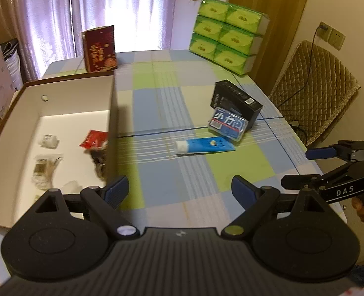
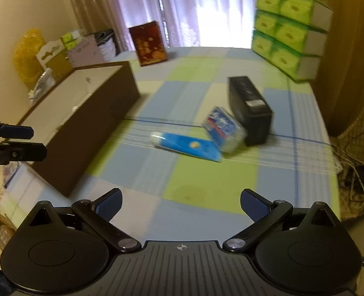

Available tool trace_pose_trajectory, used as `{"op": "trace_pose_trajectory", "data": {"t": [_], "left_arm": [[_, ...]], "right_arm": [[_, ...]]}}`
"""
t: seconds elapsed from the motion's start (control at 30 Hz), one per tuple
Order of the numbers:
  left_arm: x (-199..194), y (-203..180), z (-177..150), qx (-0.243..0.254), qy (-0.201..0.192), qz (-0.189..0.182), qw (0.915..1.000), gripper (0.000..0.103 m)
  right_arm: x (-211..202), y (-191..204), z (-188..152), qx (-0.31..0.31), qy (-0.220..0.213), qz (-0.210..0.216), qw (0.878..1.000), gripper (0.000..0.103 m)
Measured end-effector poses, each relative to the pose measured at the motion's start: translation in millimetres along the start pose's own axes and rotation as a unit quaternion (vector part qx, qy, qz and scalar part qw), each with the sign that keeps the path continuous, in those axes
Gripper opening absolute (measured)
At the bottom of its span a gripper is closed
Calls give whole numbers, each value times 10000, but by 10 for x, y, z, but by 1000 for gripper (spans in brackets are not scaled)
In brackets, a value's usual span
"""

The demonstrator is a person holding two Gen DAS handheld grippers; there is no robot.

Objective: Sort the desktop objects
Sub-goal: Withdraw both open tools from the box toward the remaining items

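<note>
A blue tube with a white cap (image 1: 204,146) (image 2: 185,144) lies on the checked tablecloth, mid table. Behind it a blue-labelled clear pack (image 1: 227,123) (image 2: 224,128) leans against a black box (image 1: 236,102) (image 2: 251,109). An open cardboard box (image 1: 14,113) (image 2: 83,120) stands at the left and holds a red packet (image 1: 94,140) and several small wrapped items. My left gripper (image 1: 180,190) hovers open by the box's near corner, nothing between its fingers. My right gripper (image 2: 181,206) is open too, above the near table, short of the tube.
A stack of green tissue packs (image 1: 227,35) (image 2: 289,32) stands at the far right corner and a red carton (image 1: 99,48) (image 2: 148,43) at the far left. A quilted chair back (image 1: 312,91) and cables sit beyond the right table edge. A hand (image 1: 362,208) holds the right gripper.
</note>
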State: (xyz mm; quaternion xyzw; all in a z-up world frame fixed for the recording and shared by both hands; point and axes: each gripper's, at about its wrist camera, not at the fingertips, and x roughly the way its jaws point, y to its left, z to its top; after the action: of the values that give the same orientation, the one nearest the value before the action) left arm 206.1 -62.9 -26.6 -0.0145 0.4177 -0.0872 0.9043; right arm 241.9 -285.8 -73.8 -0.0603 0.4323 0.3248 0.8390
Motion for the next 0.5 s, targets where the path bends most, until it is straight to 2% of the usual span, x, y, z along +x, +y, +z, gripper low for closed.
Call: {"op": "trace_pose_trajectory", "data": {"t": [0.33, 0.5], "left_arm": [[549, -449, 70, 195, 53, -4, 9998, 88], [837, -593, 155, 383, 50, -134, 9992, 88]], "right_arm": [[0, -585, -78, 251, 162, -384, 9988, 99], [61, -816, -59, 422, 191, -497, 9977, 99]]}}
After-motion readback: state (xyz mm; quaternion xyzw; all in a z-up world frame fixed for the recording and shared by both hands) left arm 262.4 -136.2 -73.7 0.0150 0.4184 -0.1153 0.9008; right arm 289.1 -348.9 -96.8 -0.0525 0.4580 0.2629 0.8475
